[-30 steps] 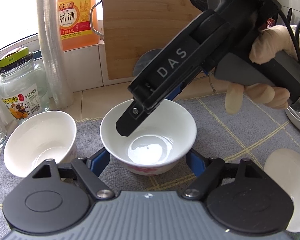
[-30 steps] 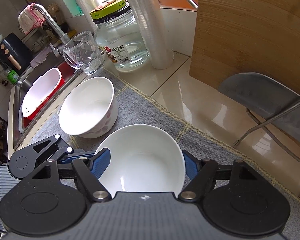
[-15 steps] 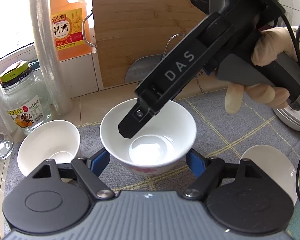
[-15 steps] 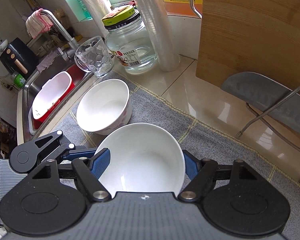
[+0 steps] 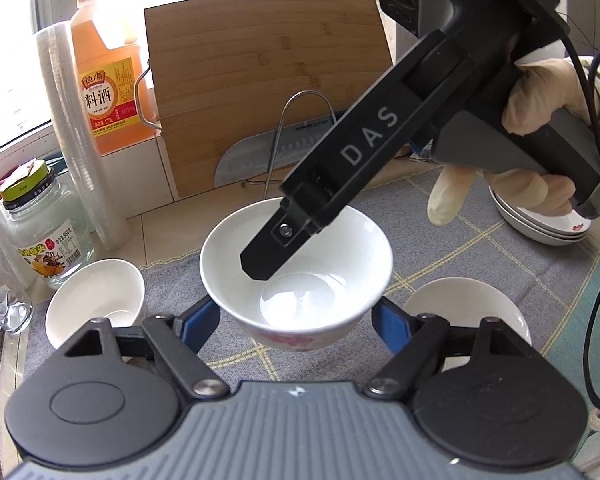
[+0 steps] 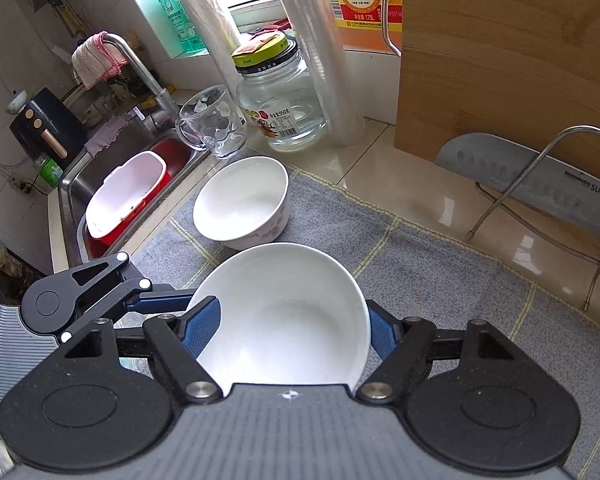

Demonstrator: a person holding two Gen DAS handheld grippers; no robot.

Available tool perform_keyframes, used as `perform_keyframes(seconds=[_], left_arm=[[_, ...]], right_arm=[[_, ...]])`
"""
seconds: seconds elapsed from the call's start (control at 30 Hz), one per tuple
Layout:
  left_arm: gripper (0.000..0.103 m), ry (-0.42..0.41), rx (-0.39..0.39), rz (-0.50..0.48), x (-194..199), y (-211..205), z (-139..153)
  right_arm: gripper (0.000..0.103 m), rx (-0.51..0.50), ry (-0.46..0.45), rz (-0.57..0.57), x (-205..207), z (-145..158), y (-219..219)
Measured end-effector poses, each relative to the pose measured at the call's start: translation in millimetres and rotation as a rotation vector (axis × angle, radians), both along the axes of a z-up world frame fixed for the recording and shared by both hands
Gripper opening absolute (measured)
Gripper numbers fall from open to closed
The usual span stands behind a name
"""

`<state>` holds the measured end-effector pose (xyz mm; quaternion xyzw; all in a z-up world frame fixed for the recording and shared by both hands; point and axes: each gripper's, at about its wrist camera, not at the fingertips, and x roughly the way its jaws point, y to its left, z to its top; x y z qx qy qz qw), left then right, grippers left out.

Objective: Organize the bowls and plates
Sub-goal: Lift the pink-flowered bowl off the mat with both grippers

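A white bowl (image 5: 300, 248) with a pink flower print hangs above the grey checked mat (image 5: 460, 248). My left gripper (image 5: 296, 320) is shut on its sides with both blue pads. My right gripper (image 6: 292, 328) is shut on the same bowl (image 6: 284, 304), crosswise to the left one. In the left wrist view one of its black fingers (image 5: 284, 236) comes down from the upper right, across the bowl's far rim, held by a gloved hand (image 5: 548, 108). A second white bowl (image 5: 96, 300) (image 6: 242, 204) stands on the mat's left end. A white dish (image 5: 468, 308) lies at the right, with stacked plates (image 5: 540, 228) behind it.
A bamboo cutting board (image 5: 268, 80) leans at the back, with a cleaver (image 6: 540, 184) on a wire stand before it. A glass jar (image 6: 280, 112), a glass mug (image 6: 216, 124), a stack of plastic cups (image 5: 80, 140) and an orange bottle (image 5: 108, 76) line the left. The sink (image 6: 80, 184) holds a red and white basin (image 6: 128, 196).
Both grippers have risen together with the bowl between them. The second bowl and the mat look smaller and lower, and the white dish and stacked plates at the right have come into view.
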<state>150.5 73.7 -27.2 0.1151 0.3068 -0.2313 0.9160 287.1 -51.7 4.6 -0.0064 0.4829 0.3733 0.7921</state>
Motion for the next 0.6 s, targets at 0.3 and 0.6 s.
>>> perform_keyframes(seconds=[0.3,0.6], left_arm=[[0.082,-0.027,0.001,-0.063,-23,-14,12],[0.082,-0.033,0.000,-0.127,-45,-28,16]], right_arm=[[0.087,0.016,-0.018,-0.051,-34,12,-21],[0.087,0.010,-0.033,-0.109,-65,19,-44]])
